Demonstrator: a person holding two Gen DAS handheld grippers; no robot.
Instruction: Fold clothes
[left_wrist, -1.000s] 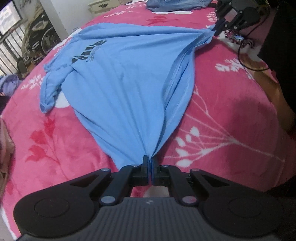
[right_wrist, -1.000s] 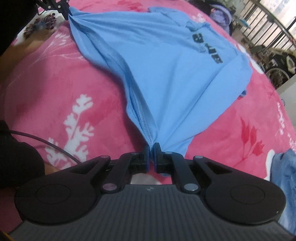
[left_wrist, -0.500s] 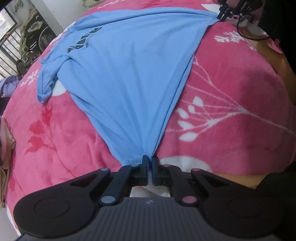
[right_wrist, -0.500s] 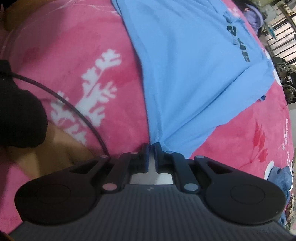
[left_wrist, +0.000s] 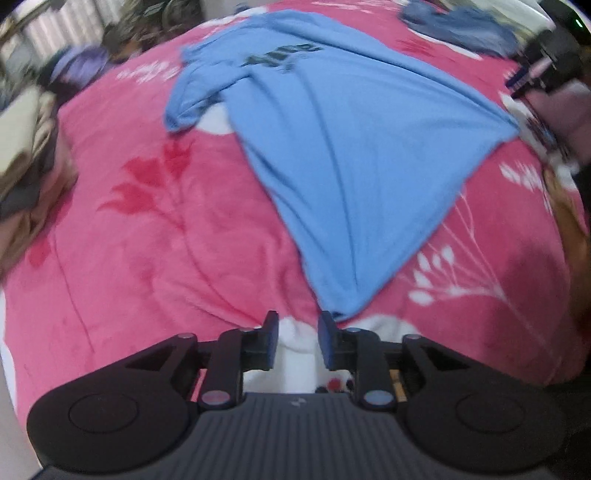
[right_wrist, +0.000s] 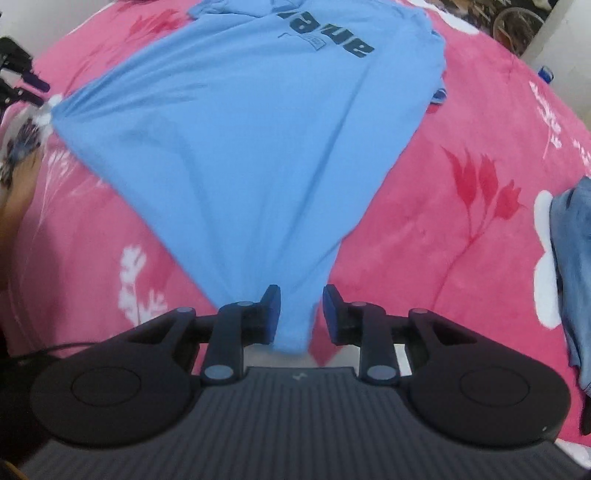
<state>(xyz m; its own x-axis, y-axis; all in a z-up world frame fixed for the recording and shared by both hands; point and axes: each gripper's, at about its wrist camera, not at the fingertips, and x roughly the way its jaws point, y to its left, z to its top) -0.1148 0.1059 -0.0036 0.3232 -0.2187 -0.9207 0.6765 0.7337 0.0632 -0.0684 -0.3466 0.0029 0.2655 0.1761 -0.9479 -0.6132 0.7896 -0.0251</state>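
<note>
Pink floral blanket (left_wrist: 155, 236) covers a bed and serves as the folding surface; window bars and clutter show at the far edge, blurred. On it lies the light blue T-shirt (left_wrist: 343, 147), printed side up, its dark lettering (right_wrist: 328, 37) toward the far end and its hem toward the cameras. One sleeve (left_wrist: 192, 99) is bunched and curled rather than flat. The body fans out from two pointed hem corners, a shape that suggests the hem was drawn taut from those corners to spread the cloth before folding.

Left claw (left_wrist: 294, 341): fingers spread, nothing between them. The nearer hem corner (left_wrist: 340, 306) lies on the blanket just beyond the right-hand fingertip, apart from it or barely touching; blur prevents certainty.

Right claw (right_wrist: 302, 314): fingers likewise spread. The other hem corner (right_wrist: 293, 328) sits in the gap between them, slack, against the left-hand finger but not pinched.

Judged from this arrangement, the shirt is laid out for folding and no fold is yet made. Corners resting at the claws leave each within easy reach for a fresh grasp. The curled sleeve probably needs flattening first, or it will be trapped in a fold.

A second garment of denim blue (right_wrist: 572, 280) lies at the right edge, well apart from the shirt.
</note>
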